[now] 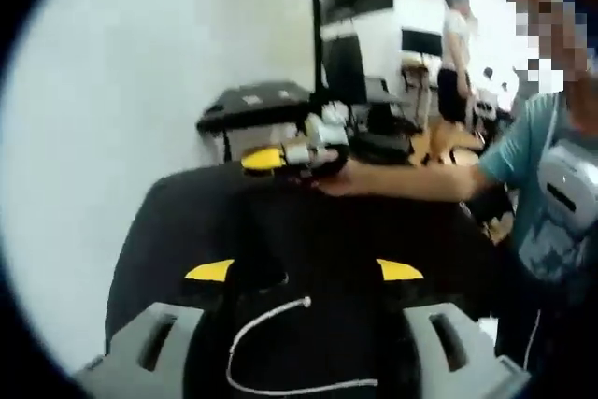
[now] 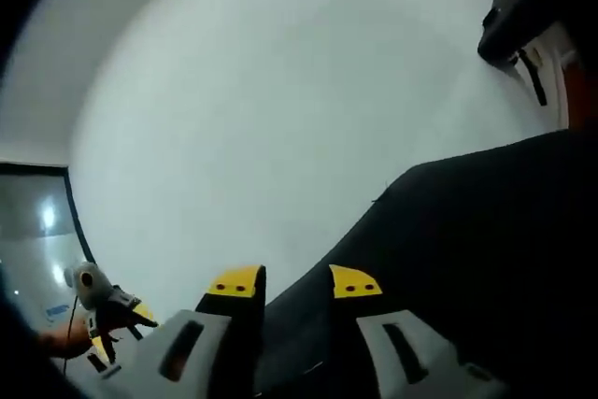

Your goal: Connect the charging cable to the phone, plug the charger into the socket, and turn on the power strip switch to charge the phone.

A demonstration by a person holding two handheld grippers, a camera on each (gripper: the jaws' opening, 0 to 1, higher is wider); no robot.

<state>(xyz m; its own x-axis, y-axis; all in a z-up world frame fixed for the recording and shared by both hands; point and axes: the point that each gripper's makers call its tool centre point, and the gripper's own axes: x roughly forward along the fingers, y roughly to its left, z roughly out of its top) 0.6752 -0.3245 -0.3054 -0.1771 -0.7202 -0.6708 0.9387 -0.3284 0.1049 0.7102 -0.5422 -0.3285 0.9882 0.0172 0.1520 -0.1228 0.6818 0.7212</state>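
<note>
Left tool point(image 1: 304, 271) is hanging over the black-covered worktop point(image 1: 187, 203) with its yellow-tipped jaws spread wide, nothing in them. The white charging cable point(image 1: 266, 343) lies on the cloth right between those jaws, curling from near the worktop's near edge up toward the middle, loose end pointing away. Over at the far edge of the worktop the right tool point(image 1: 280, 158) sits in the person's hand point(image 1: 341, 175), near the far left corner. In the right gripper view its jaws are parted a little and empty point(image 2: 294, 281), aimed past the worktop's edge at the white wall point(image 2: 280, 119).
</note>
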